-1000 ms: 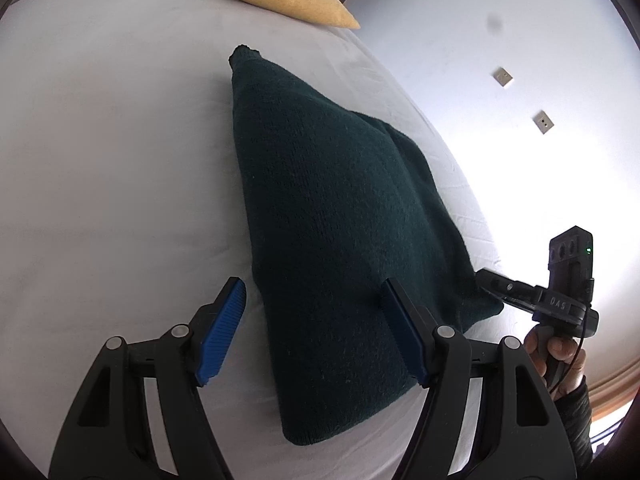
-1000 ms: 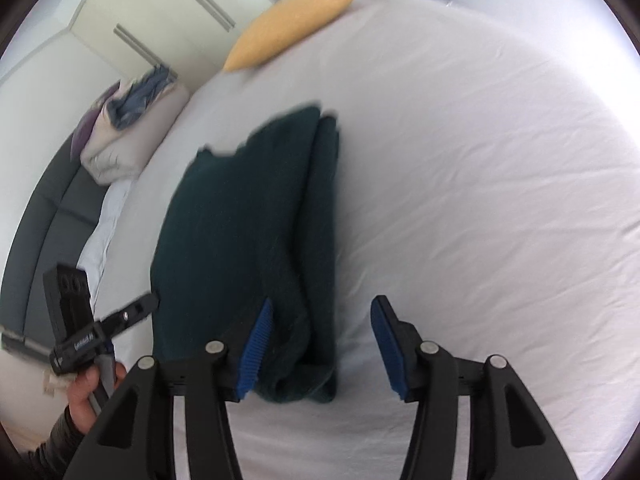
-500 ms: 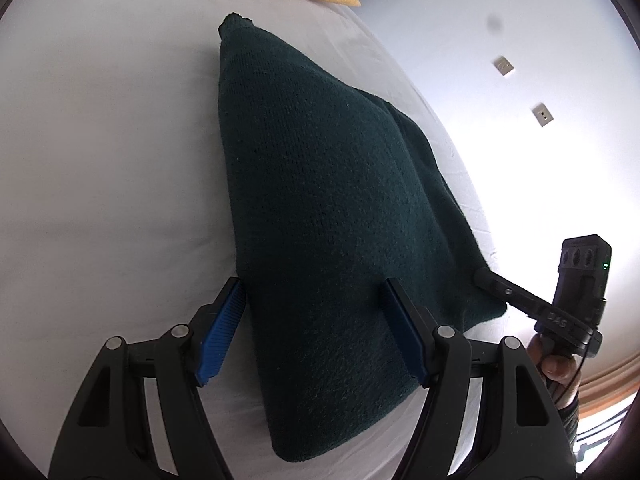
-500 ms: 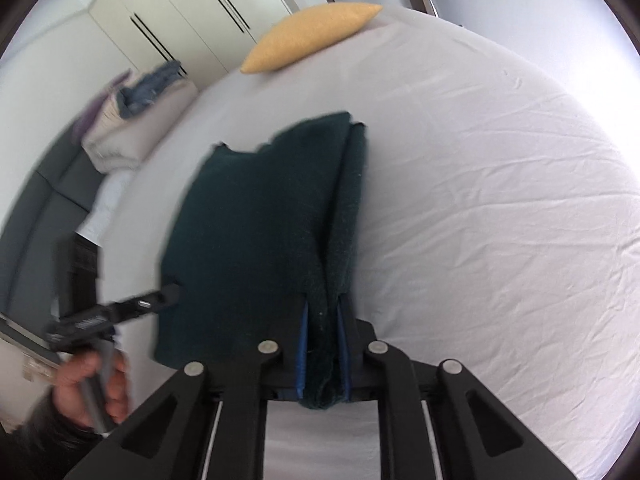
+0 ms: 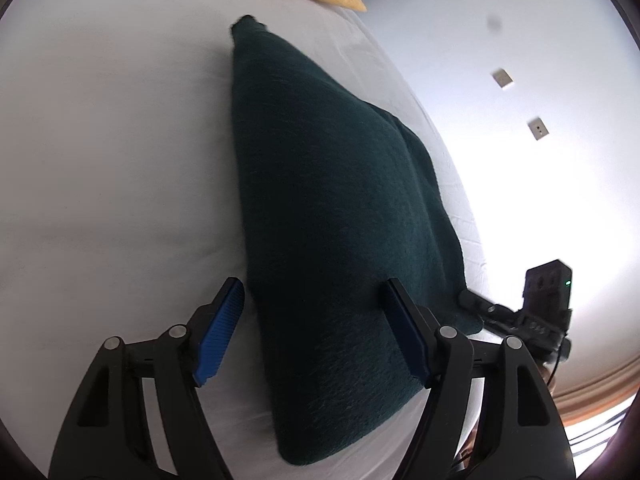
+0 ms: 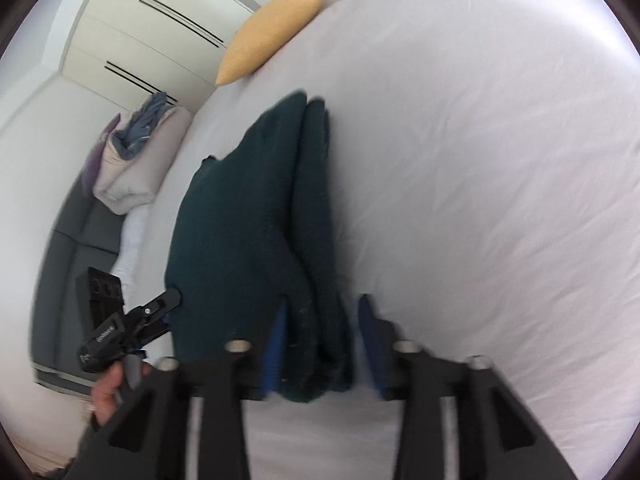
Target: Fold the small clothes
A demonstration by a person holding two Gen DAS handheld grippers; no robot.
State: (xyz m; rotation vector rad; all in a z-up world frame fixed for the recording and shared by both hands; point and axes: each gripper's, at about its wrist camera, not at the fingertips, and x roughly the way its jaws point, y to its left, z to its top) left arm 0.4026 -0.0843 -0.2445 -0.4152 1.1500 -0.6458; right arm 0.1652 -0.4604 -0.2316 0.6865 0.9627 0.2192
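A dark green knitted garment [image 5: 340, 208] lies folded lengthwise on the white bed sheet [image 5: 100, 160]. My left gripper [image 5: 316, 332] is open, its jaws straddling the garment's near left edge. In the right wrist view the garment [image 6: 248, 220] shows a doubled folded edge on its right side. My right gripper [image 6: 324, 344] is open, blurred by motion, its blue pads on either side of that folded edge at the near corner. The right gripper also shows in the left wrist view [image 5: 520, 316], at the garment's near right corner.
A yellow pillow [image 6: 272, 32] lies at the bed's far end. A pile of bedding and clothes [image 6: 132, 160] sits on a grey sofa [image 6: 68, 248] to the left, before white wardrobe doors [image 6: 132, 40]. The bed edge runs close along the garment's right side [image 5: 460, 200].
My right gripper shut on the garment's folded edge half a second ago and has now opened again, letting go. My left gripper has stayed open over the near left edge.
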